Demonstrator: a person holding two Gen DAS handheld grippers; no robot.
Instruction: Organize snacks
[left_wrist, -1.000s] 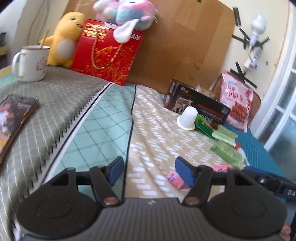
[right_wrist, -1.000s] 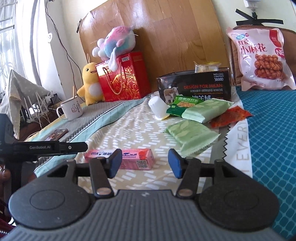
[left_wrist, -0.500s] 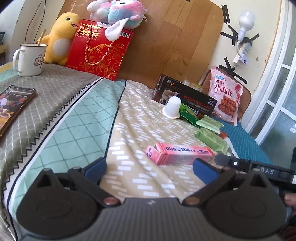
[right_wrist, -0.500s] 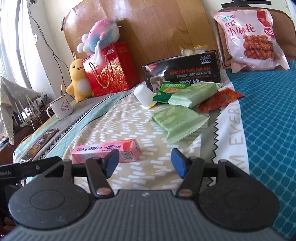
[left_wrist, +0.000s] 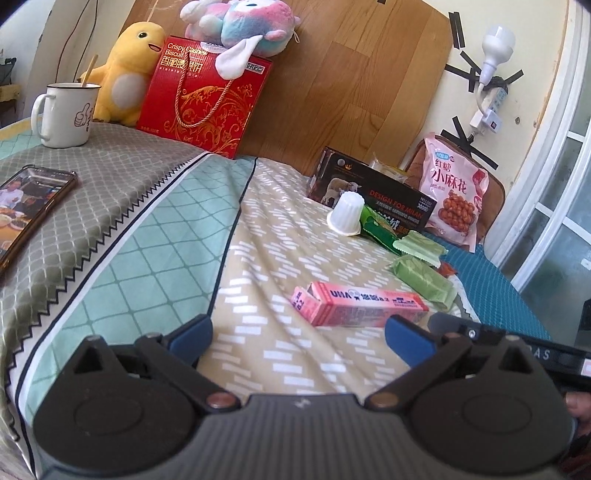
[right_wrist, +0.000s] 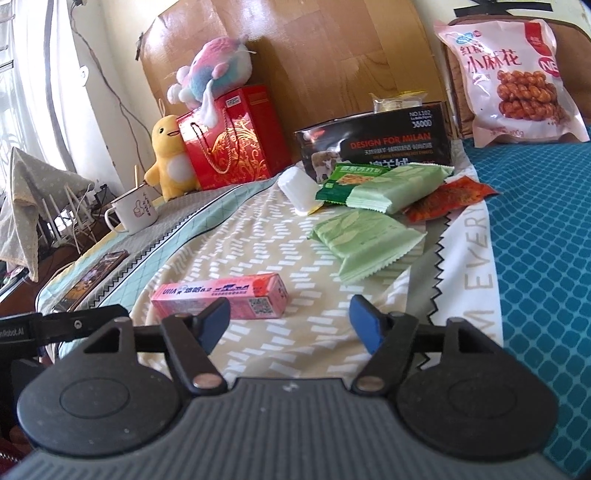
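A pink snack box (left_wrist: 360, 304) (right_wrist: 221, 297) lies flat on the patterned bedspread, just beyond both grippers. My left gripper (left_wrist: 299, 341) stands wide open with only cloth between its blue pads. The jaws of my right gripper (right_wrist: 290, 325) are opening, nothing between them; the box sits just past its left pad. Farther back lie two light green packets (right_wrist: 367, 245) (right_wrist: 400, 186), a dark green packet (right_wrist: 343, 179), an orange-red packet (right_wrist: 448, 197) and a white cup (right_wrist: 297, 188) on its side. Behind them a black box (right_wrist: 376, 146) stands open.
A pink bag of twists (right_wrist: 506, 79) leans at the back right. A red gift box (left_wrist: 205, 98) with a pastel plush, a yellow duck toy (left_wrist: 125, 77), a white mug (left_wrist: 64, 114) and a phone (left_wrist: 29, 206) sit to the left. The other tool's bar (left_wrist: 509, 347) crosses at right.
My left gripper opened from half to full width and shifted so the pink box came fully into view. The right jaws spread wider, and that view edged closer to the snacks.
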